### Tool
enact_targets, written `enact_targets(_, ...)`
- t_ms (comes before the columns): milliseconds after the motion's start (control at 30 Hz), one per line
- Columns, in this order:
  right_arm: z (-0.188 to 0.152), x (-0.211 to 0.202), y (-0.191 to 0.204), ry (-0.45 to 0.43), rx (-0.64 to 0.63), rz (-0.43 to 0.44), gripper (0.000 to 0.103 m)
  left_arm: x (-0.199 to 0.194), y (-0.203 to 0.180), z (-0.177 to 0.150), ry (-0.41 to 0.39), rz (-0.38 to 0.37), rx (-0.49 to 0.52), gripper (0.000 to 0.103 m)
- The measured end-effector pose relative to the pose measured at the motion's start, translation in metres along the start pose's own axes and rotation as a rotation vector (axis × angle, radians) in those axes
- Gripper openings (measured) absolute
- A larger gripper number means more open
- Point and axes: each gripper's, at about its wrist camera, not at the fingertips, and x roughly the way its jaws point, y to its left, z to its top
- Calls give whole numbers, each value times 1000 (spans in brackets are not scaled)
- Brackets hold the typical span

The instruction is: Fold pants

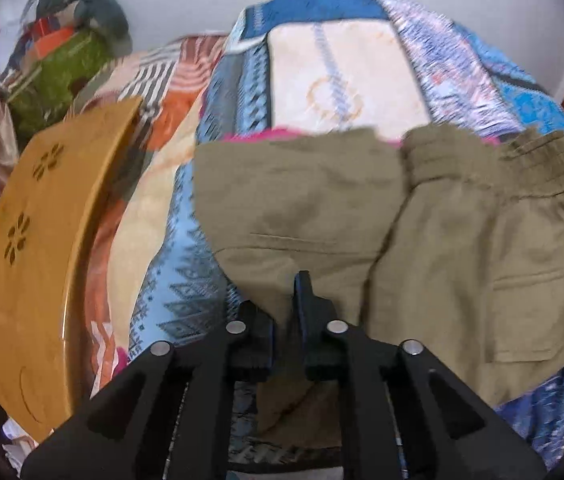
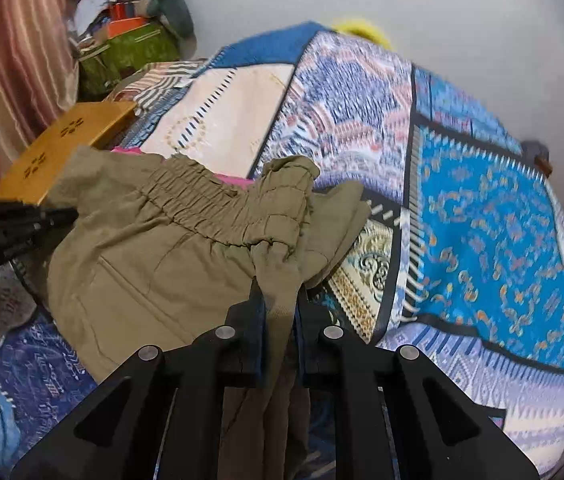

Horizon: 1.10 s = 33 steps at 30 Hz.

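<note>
Pants of soft olive-khaki woven cotton, with a gathered elastic waistband, are spread across the near part of the blue patterned quilt, partly lifted off it. The left gripper is clamped on a fabric edge away from the waistband, while the right gripper is pinched shut on a bunched fold just below it. The garment is judged light, limp and non-slippery, so it is best held at the firmer waistband and hems, kept taut against sagging.

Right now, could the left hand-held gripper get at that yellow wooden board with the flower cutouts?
Probably not yet: the left hand-held gripper is shut on the olive-green cotton pants. The yellow wooden board lies uncovered to its left.
</note>
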Motion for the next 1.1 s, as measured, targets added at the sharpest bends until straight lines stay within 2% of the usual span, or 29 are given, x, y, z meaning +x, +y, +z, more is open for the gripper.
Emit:
enact_targets(67,-2,1,-2,14,4,0,15,6,9,-3,18,17,-18,16)
enact_targets(133,-4,0,-4,25,8,-14,16,5,18,-5,19,-3,-54,18)
enact_targets(267,-10,-8,-12,29,67,-14,33,-8,21,-11,17,16,-36,18)
enact_targets(333,-13,-16,-15,21,85,-13,36,-19,20,-13,19,21,-24,18)
enact_targets(500,-14,-49,-11,-20,91,-16,36,-64,20,-15,-28,11,-22,18)
enact_targets(700,-11,-125,13,-142,51,-1,36,-149,3,-19,-146,-14,-8,18)
enact_targets(900,-18,-219,46,-309,-1,5,36,-261,-25,-33,-304,-68,17,18)
enact_targets(1100,-47,-314,79,-491,-39,23,36,-377,-55,-72,-501,-91,61,18)
